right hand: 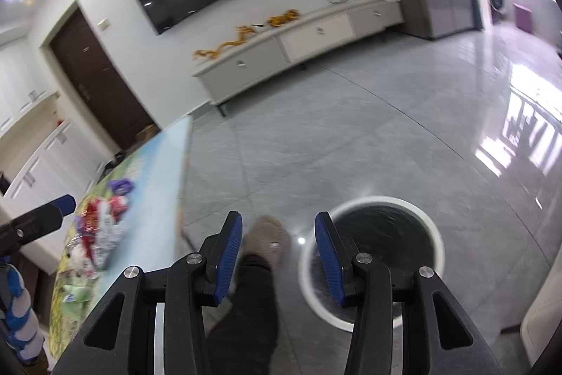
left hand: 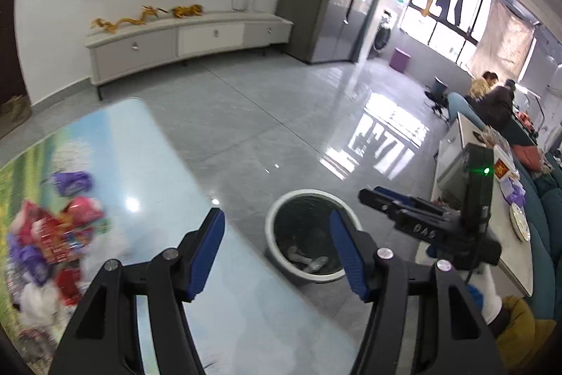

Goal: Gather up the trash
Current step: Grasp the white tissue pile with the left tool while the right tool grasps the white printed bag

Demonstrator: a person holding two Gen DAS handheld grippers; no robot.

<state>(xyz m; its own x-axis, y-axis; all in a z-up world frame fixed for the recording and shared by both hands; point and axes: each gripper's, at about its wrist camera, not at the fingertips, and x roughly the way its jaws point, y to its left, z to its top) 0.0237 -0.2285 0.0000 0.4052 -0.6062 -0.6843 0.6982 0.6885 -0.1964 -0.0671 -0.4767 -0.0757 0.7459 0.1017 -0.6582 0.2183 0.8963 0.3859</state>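
Note:
A pile of red, purple and white wrappers [left hand: 52,234] lies on the glossy table [left hand: 147,164] at the left; it also shows in the right wrist view [right hand: 102,227]. A white-rimmed round bin [left hand: 312,234] with a dark liner stands on the floor beside the table, with some pale trash at its bottom. My left gripper [left hand: 277,252] is open and empty, above the table edge and the bin. My right gripper [right hand: 277,255] is open and empty, above the floor just left of the bin [right hand: 372,255]. The right gripper also shows in the left wrist view [left hand: 372,195].
A person's slippered foot [right hand: 267,238] and dark trouser leg stand between table and bin. A low TV cabinet [left hand: 182,41] lines the far wall. A counter [left hand: 474,171] with a plate, a sofa and seated people are at the right.

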